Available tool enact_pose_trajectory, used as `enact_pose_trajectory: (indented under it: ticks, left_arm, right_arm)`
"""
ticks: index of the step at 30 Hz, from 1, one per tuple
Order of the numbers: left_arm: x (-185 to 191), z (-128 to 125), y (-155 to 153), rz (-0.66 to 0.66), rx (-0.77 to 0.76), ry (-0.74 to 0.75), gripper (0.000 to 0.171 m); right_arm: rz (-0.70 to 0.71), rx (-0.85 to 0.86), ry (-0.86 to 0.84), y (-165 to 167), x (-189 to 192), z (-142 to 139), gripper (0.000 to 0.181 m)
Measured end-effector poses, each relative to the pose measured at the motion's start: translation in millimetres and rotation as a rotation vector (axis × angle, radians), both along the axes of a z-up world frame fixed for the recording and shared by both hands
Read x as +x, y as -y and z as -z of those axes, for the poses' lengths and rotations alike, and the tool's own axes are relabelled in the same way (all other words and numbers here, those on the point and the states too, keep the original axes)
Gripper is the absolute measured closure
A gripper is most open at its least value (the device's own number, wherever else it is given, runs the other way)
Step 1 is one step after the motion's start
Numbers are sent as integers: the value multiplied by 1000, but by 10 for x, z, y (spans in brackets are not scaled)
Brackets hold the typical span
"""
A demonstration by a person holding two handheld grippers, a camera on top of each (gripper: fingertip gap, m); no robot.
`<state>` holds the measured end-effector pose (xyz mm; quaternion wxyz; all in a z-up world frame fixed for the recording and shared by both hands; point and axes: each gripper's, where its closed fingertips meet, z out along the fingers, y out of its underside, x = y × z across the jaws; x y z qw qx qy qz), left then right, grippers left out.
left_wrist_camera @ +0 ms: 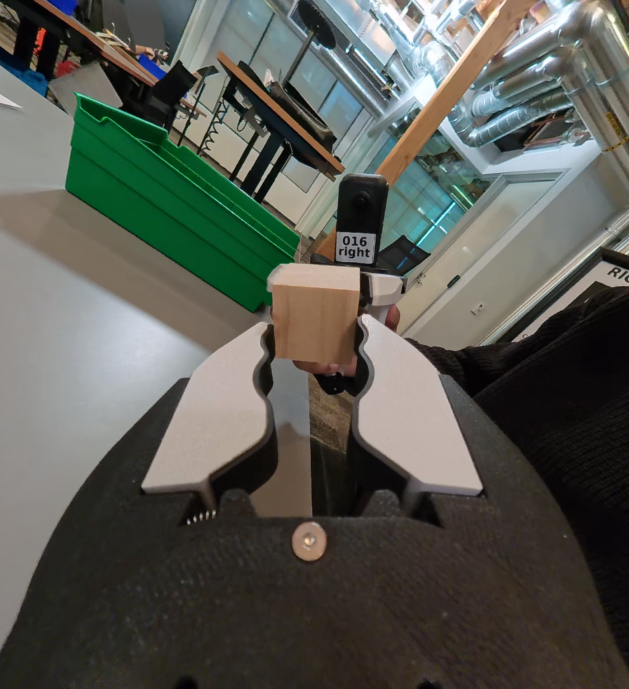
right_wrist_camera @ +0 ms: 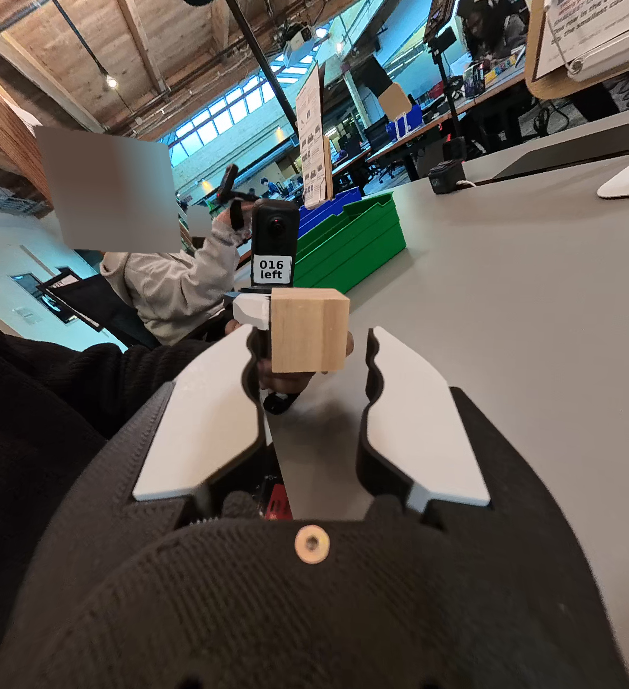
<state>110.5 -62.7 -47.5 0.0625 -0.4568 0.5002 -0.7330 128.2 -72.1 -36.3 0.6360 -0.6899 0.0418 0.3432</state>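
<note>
A light wooden cube (left_wrist_camera: 314,324) is pinched between the white fingertips of my left gripper (left_wrist_camera: 314,330), held in the air over the edge of the grey table (left_wrist_camera: 63,335). My right gripper faces it from the far side; one of its white fingers (left_wrist_camera: 383,290) shows behind the cube. In the right wrist view the cube (right_wrist_camera: 309,330) sits between the fingers of my right gripper (right_wrist_camera: 311,335), which is open, with a gap on each side. A white finger (right_wrist_camera: 249,311) of the left gripper shows at the cube's left.
A green bin (left_wrist_camera: 163,194) stands on the table behind the cube; it also shows in the right wrist view (right_wrist_camera: 350,249), with a blue bin (right_wrist_camera: 327,208) and a sign stand (right_wrist_camera: 314,149) beyond. A small black device (right_wrist_camera: 447,179) sits farther back. A person in a grey hoodie (right_wrist_camera: 171,290) sits nearby.
</note>
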Motion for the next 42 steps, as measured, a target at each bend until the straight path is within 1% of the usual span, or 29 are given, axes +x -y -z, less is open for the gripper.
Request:
enact_pose_trajectory:
  ticks: [7, 12, 28, 33, 37, 42]
  left_arm:
    - [0, 15, 38, 8, 5, -4, 130]
    - [3, 23, 47, 11, 1, -9, 130]
    - [3, 44, 61, 18, 0, -15, 130]
    - [-7, 41, 77, 19, 10, -4, 130]
    - [-18, 11, 86, 5, 14, 32, 130]
    - [-13, -5, 79, -19, 32, 47, 118]
  right_arm:
    - [-19, -26, 13, -15, -55, 44, 124]
    - [-37, -32, 28, -3, -78, 60, 140]
    - [-38, -37, 4, -3, -58, 67, 140]
    - [-52, -44, 15, 10, -67, 64, 140]
    - [-56, -36, 23, 19, -75, 43, 140]
    - [-20, -24, 8, 28, 0, 14, 140]
